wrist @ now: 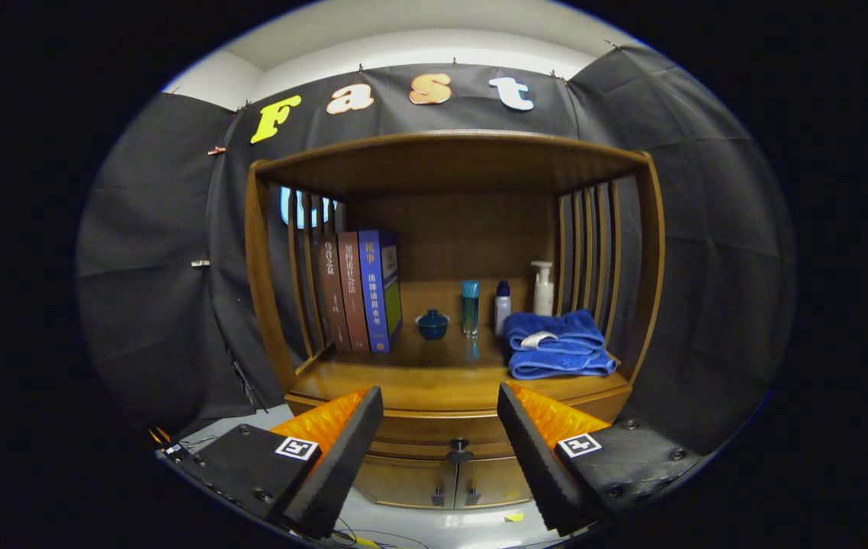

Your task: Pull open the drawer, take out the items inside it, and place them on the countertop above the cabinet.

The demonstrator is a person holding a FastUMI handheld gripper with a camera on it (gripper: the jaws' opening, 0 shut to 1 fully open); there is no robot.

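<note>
A wooden cabinet stands ahead with its countertop (pixel 419 381) under a slatted hutch. Below the counter's front edge runs the drawer (pixel 411 442), closed, with a small dark knob (pixel 459 450) in its middle. My gripper (pixel 440 402) is open, its two fingers spread wide on either side of the knob and some way short of the cabinet front. Nothing is between the fingers. What the drawer holds is hidden.
On the counter stand three upright books (pixel 361 293) at the left, a small blue lidded cup (pixel 432 323), a teal bottle (pixel 470 307), a small white bottle (pixel 503 306), a pump bottle (pixel 543 288) and folded blue towels (pixel 558 345) at the right. Two cabinet doors (pixel 453 482) sit below the drawer.
</note>
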